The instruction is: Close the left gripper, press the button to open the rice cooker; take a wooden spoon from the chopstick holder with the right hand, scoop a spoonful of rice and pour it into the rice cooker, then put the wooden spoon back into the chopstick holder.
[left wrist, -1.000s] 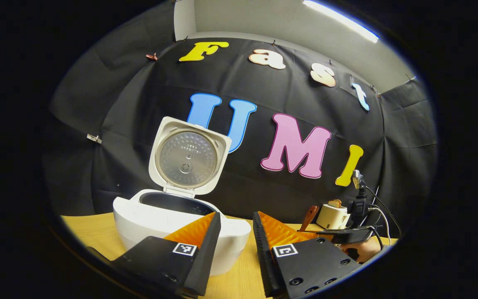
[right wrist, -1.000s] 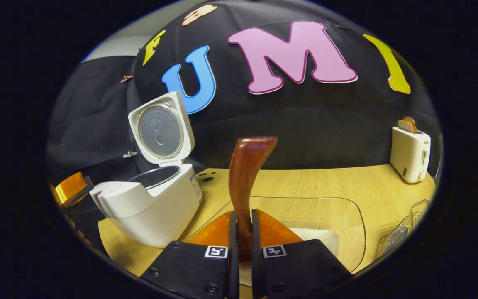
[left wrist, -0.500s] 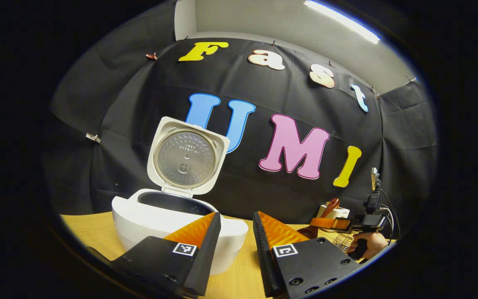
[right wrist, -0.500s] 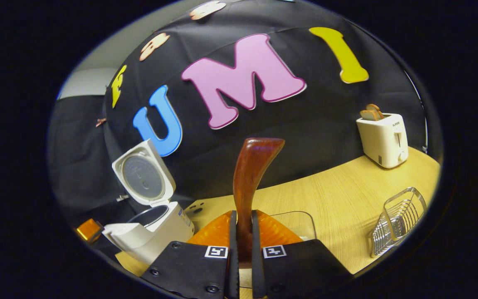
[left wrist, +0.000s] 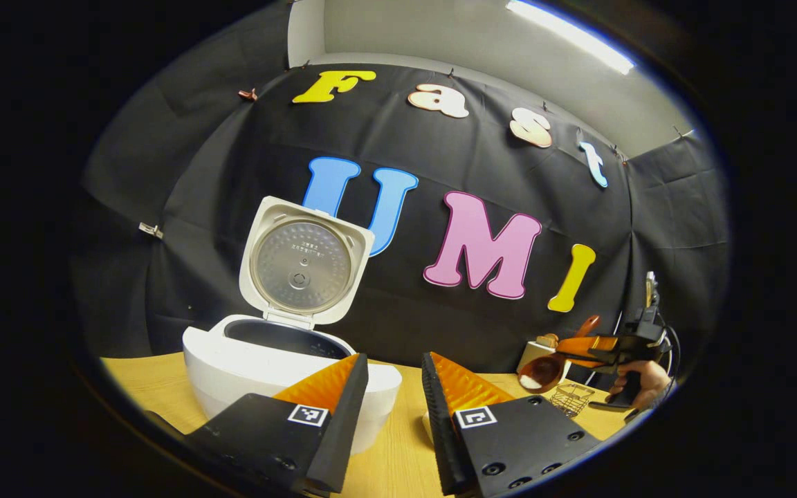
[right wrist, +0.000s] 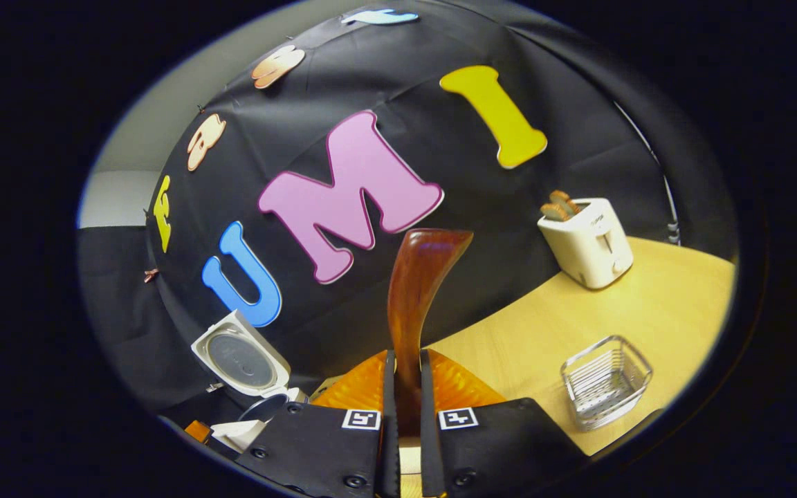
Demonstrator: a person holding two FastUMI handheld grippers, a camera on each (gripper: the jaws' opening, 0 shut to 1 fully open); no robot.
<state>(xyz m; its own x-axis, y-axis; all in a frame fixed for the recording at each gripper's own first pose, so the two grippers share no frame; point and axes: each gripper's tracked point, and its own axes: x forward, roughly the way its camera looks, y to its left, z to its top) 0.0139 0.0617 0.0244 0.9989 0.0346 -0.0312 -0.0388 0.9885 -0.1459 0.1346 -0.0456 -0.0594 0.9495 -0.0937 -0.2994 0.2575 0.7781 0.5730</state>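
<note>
Rice cooker [left wrist: 281, 360] stands on the table [left wrist: 398, 456] with its lid [left wrist: 301, 263] swung up and the dark inner pot exposed, so the button press looks done. The left hand-held gripper [left wrist: 391, 394] hovers just in front of the cooker with a narrow gap between its fingers, gripping nothing. The right hand-held gripper [right wrist: 402, 387] is clamped on the handle of the wooden spoon [right wrist: 416, 304], both fingers pressing the shaft, which rises between them in the right gripper view. In the left gripper view the same spoon [left wrist: 557, 360] is seen held off the table at the far right, bowl toward the cooker, with what looks like a pale load of rice in it, though that is too small to be sure of. The wire chopstick holder [right wrist: 606, 380] sits on the table near a white toaster [right wrist: 585, 238], both well apart from the cooker. Judging by this, the step in hand is the carry from scoop to pot. The next move calls for bringing the spoon across level, so nothing spills, until its bowl is over the open pot and clear of the raised lid, then rolling the wrist to tip the rice in.
</note>
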